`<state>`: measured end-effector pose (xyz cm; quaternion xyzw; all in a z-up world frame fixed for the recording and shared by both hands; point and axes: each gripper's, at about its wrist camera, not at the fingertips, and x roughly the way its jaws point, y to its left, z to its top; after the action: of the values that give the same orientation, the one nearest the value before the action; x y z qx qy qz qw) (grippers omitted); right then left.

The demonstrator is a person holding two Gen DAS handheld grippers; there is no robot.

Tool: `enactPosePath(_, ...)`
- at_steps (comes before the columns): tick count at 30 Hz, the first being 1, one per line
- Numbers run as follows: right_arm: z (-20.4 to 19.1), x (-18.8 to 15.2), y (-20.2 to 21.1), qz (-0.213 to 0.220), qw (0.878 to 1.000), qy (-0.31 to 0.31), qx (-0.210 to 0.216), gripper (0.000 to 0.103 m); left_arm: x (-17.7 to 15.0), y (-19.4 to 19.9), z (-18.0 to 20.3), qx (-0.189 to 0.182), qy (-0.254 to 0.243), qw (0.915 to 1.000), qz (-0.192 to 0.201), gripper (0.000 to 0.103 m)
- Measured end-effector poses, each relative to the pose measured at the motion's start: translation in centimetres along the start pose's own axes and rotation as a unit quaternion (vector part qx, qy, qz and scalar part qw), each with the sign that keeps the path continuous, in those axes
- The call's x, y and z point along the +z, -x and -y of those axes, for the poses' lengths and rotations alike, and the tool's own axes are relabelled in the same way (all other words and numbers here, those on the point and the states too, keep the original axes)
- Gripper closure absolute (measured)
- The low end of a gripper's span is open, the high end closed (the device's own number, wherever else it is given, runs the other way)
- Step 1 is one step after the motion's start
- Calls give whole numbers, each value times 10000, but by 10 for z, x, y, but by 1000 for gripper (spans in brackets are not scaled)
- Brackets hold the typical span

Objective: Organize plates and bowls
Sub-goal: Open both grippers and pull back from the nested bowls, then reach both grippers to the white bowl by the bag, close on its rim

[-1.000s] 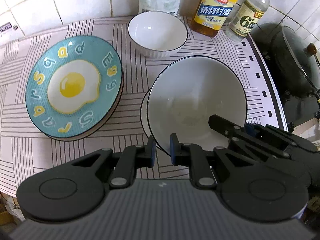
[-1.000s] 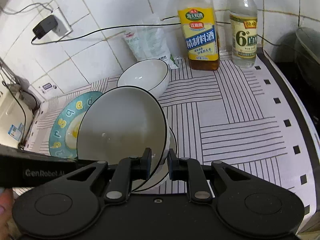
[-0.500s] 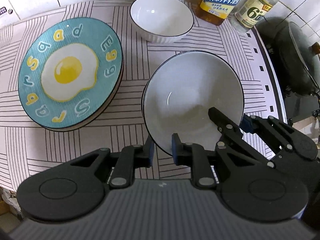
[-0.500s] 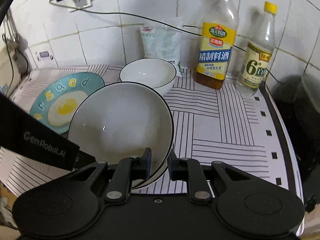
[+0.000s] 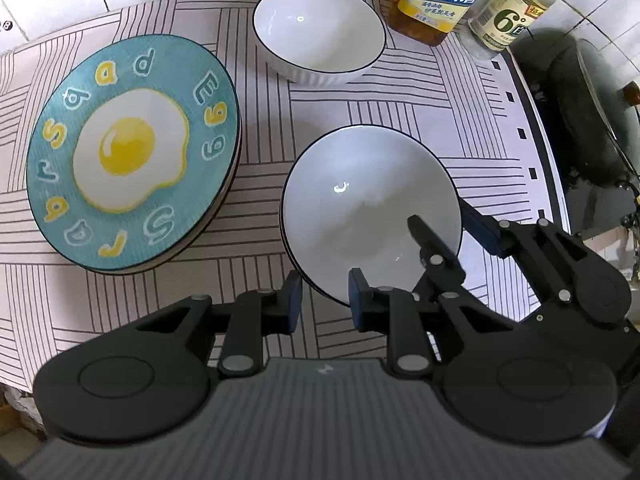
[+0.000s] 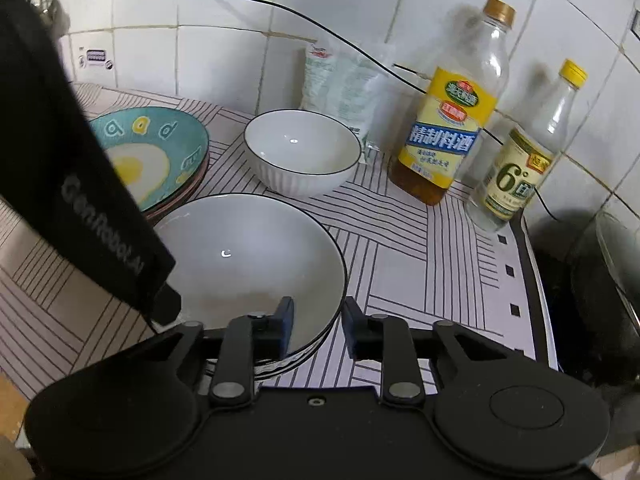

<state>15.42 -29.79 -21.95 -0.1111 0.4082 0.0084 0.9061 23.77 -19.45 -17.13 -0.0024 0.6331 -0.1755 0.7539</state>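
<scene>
A large white bowl with a dark rim [image 5: 368, 204] [image 6: 248, 256] sits nested in a second, ribbed bowl [image 6: 280, 368] on the striped cloth. My left gripper [image 5: 325, 300] straddles its near rim with the jaws opening, and the pads stand clear of the rim. My right gripper [image 6: 318, 314] [image 5: 446, 226] straddles the bowl's right rim, also opening, with its pads off the rim. A smaller white bowl [image 5: 320, 32] [image 6: 300, 152] stands upright behind. A stack of plates topped by a teal fried-egg plate [image 5: 132, 152] [image 6: 160, 152] lies to the left.
Two bottles, a yellow-labelled one [image 6: 444, 132] and a clear one [image 6: 520, 168], stand by the tiled wall beside a plastic bag [image 6: 340, 80]. A dark wok [image 5: 588, 112] sits on the stove to the right. A black cable [image 6: 320, 28] runs along the wall.
The large bowl, held tilted by both grippers, has come down level into the bowl beneath it. Both pairs of jaws have widened off its rim.
</scene>
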Motion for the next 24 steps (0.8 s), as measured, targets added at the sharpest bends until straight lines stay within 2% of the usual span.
enactPosePath(3, 11, 2, 7, 93, 9996, -190, 209, 62, 1, 10, -1, -67, -81, 9999, 85, 77)
enactPosePath(6, 27, 5, 19, 279, 9967, -550, 526, 61, 4, 24, -2, -161, -204, 9993, 256, 72)
enactPosePath(10, 50, 11, 31, 582, 9866, -1152, 1002, 59, 12, 43, -7, -314, -358, 9967, 651, 71)
enactPosePath(13, 64, 17, 28, 656, 9770, -1586, 1268, 59, 21, 52, -12, -349, -405, 9937, 986, 69)
enactPosePath(17, 71, 30, 15, 545, 9727, -1817, 1337, 59, 39, 54, -22, -332, -432, 9907, 1249, 67)
enactPosePath(20, 73, 43, 4, 427, 9727, -1817, 1378, 59, 54, 50, -28, -223, -507, 9898, 1311, 66)
enactPosePath(24, 80, 58, -18, 247, 9652, -2109, 1529, 59, 77, 36, -33, -73, -692, 9881, 1370, 65)
